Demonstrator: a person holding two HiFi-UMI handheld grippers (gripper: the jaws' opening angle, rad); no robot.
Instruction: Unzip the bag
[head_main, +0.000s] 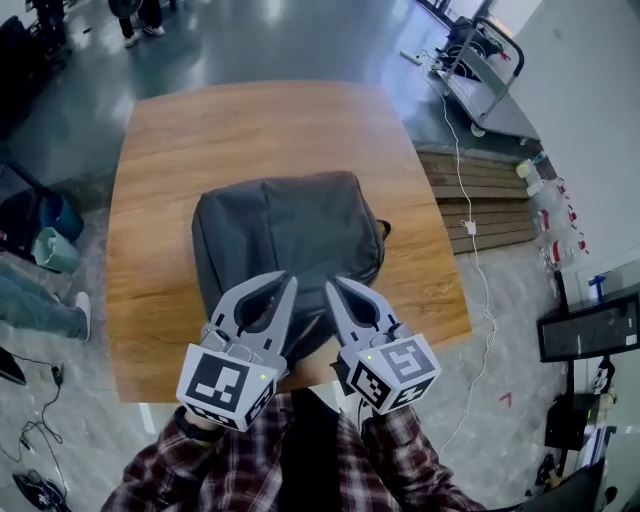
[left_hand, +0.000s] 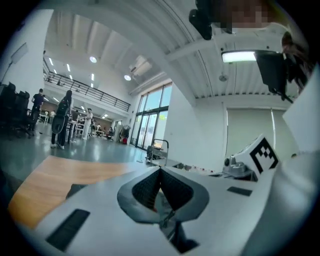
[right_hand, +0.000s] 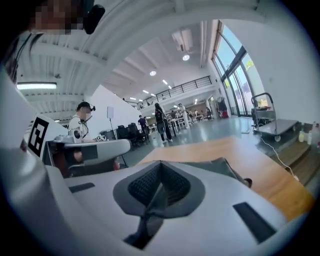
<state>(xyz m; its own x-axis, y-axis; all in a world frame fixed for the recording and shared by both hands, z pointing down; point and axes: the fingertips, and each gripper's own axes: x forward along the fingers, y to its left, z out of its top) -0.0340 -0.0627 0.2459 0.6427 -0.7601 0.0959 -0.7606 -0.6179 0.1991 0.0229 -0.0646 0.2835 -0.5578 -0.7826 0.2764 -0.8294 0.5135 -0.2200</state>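
The bag (head_main: 285, 235) lies on the wooden table (head_main: 160, 300), its near edge hidden behind both grippers; I cannot make out its zip or its inside. The left gripper (head_main: 287, 284) and right gripper (head_main: 333, 286) hover over that edge, each pinched together on nothing

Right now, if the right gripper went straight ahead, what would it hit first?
Likely the dark grey fabric backpack, just beyond the shut right gripper; it might skim over it.
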